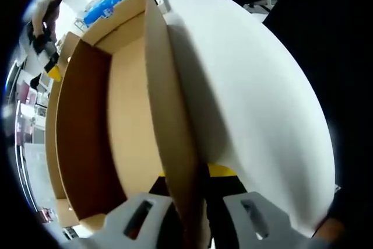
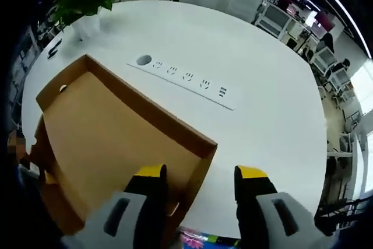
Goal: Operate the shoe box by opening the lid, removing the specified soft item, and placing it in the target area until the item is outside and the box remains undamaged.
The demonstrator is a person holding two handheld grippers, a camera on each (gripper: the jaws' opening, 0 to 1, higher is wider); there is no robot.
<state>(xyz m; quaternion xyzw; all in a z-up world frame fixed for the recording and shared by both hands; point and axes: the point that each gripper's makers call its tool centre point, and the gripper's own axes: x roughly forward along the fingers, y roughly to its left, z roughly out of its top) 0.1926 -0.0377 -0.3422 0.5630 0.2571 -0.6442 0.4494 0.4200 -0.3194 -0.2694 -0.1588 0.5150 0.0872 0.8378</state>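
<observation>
Shoe box [image 1: 125, 126] stands open on the white table [image 1: 256, 97] in the left gripper view, long axis running away from the left gripper [image 1: 195, 217], whose jaws pinch its side wall, probably steadying it. In the right gripper view, the right gripper [image 2: 198, 196] straddles the box's near corner, jaws parted, gripping nothing.

We hold our left gripper [image 1: 187, 205] with jaws closed on a cardboard wall [image 1: 172, 121]; our right gripper [image 2: 201, 188] hangs with jaws spread apart.

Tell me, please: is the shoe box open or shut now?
Open. The left gripper view shows the shoe box with its bare brown interior exposed; no lid covers it.
</observation>
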